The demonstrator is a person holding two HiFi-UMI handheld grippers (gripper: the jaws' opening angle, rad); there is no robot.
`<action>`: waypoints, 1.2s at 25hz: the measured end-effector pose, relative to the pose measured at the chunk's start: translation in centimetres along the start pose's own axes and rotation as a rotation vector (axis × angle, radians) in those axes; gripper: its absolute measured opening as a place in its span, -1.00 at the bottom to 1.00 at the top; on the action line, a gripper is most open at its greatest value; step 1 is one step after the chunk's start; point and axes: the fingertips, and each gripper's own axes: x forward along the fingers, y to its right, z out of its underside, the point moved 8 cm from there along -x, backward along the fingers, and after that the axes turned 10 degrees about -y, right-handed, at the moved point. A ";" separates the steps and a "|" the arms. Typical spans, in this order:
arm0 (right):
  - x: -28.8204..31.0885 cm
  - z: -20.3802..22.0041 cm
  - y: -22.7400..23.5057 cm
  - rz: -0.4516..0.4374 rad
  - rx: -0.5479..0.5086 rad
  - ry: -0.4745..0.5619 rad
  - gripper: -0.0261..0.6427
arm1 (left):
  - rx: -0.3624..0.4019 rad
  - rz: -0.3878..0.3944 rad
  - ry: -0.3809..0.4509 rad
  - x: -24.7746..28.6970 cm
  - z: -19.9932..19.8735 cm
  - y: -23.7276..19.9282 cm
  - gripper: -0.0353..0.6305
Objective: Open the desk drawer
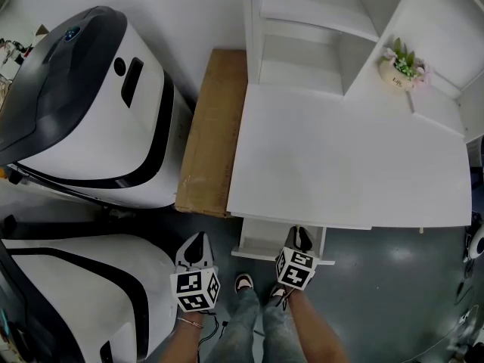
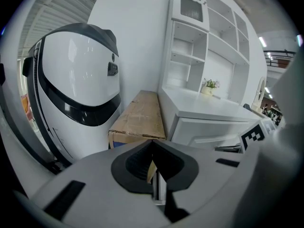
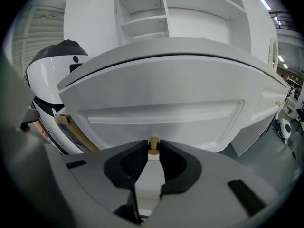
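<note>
the right claw [image 3: 153, 143] pinched the gold knob [image 3: 153, 146] between its tips. it likely needed a tight hold and a straight pull back. the left claw [image 2: 152, 143] was shut, empty.

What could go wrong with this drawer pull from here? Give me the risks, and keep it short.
1. The right gripper pinches the small brass knob only at the very tips of its jaws, so it could slip off when pulled.
2. The person's legs stand right in front of the drawer, which may bump them as it slides out.
</note>
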 end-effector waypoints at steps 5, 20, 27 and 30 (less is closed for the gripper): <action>0.0 -0.1 0.0 0.009 -0.011 0.001 -0.68 | -0.007 -0.006 0.001 -0.3 0.3 -0.4 -0.84; -1.5 2.1 -0.3 0.031 -0.011 0.026 -0.68 | -0.032 -0.018 -0.013 -2.6 3.7 -1.5 -0.84; -2.8 4.1 -0.3 0.035 -0.009 0.019 -0.68 | -0.048 -0.023 0.002 -4.3 5.0 -1.3 -0.84; -3.5 5.2 -0.4 0.033 -0.009 0.016 -0.68 | -0.054 -0.029 0.007 -5.2 5.9 -1.3 -0.84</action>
